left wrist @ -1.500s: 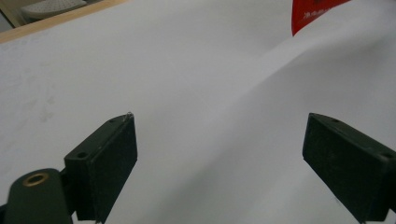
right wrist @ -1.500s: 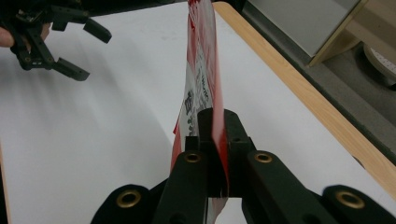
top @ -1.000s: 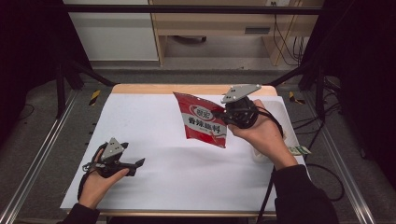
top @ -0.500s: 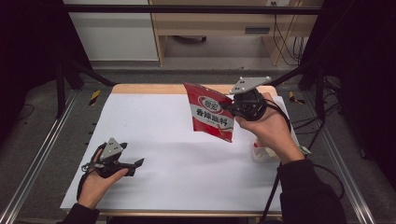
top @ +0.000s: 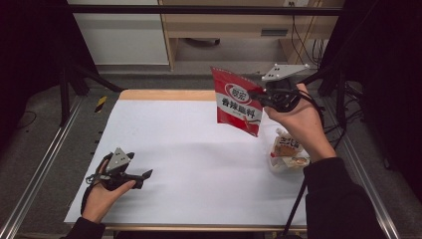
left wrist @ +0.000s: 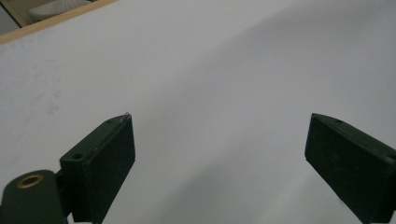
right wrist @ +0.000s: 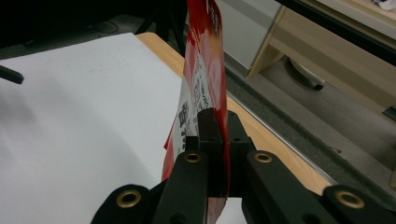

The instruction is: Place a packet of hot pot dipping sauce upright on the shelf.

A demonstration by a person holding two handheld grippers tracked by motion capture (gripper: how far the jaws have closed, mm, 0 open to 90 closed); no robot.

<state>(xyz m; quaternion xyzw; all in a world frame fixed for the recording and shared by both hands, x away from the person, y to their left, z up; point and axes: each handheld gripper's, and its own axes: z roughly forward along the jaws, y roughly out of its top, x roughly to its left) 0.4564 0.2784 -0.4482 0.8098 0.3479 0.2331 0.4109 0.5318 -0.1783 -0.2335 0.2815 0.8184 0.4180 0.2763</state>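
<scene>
A red snack packet (top: 238, 102) with white lettering hangs in the air over the far right of the white table (top: 189, 154). My right gripper (top: 259, 97) is shut on the packet's right edge. In the right gripper view its jaws press together on the thin red packet (right wrist: 205, 88), which rises edge-on above them; my right gripper (right wrist: 217, 122) points over the table's far edge. At the near left, my left gripper (top: 144, 175) rests on the table, held by a hand, jaws wide apart. My left gripper (left wrist: 219, 144) has only bare white table between its fingers.
A pale food packet (top: 287, 151) lies on the table near the right edge, under the right forearm. A wooden strip (top: 164, 94) runs along the table's far side. Metal rails (top: 45, 164) flank the table, and a cabinet (top: 124, 35) stands beyond.
The right gripper has lifted the red packet off the table and carried it up and toward the far right. The pale packet beneath has come into sight. The left gripper has stayed put.
</scene>
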